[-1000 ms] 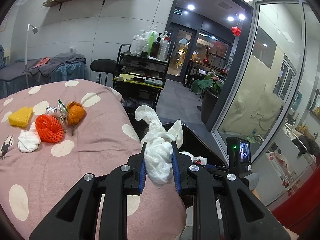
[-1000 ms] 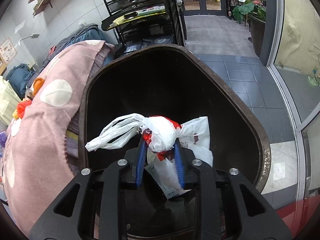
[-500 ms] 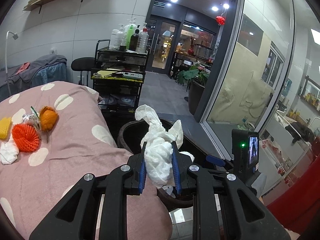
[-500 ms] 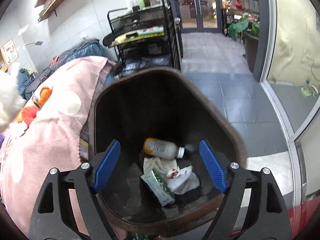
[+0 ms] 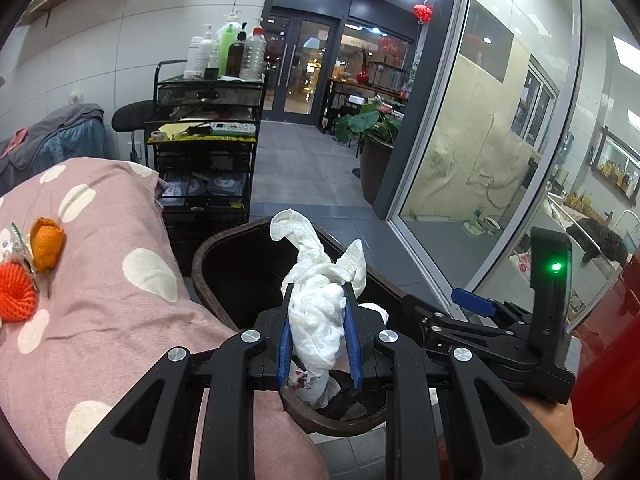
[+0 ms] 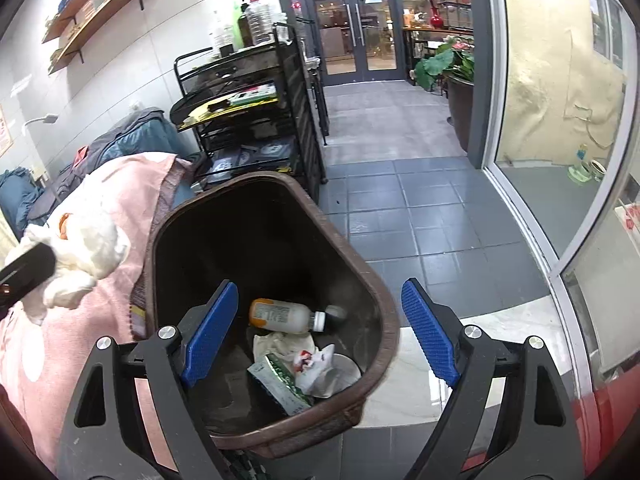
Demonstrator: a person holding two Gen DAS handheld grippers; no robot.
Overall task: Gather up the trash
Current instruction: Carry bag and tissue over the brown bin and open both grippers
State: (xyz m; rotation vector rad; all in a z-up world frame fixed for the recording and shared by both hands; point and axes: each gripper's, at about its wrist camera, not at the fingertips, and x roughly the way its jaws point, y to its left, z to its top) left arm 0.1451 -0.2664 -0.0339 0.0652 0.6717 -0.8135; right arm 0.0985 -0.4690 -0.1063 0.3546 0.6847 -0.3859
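Bin mouth [image 6: 384,300] seemingly clear — cart [image 6: 296,120] behind

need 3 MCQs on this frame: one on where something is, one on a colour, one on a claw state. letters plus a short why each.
1. Where does the plastic bottle lie?
A. on the pink blanket
B. inside the brown bin
C. on the black cart

2. What colour is the crumpled tissue between the left claw's pads?
A. white
B. orange
C. green

3. How does the right claw stand?
A. shut on a bag
B. shut with nothing in it
C. open with nothing between its pads

Answers:
1 B: the right wrist view shows the bottle on its side at the bottom of the brown bin, among wrappers.
2 A: the left wrist view shows a white wad pinched in the left claw.
3 C: its blue pads stand wide apart over the bin, and only the bin's contents show between them.
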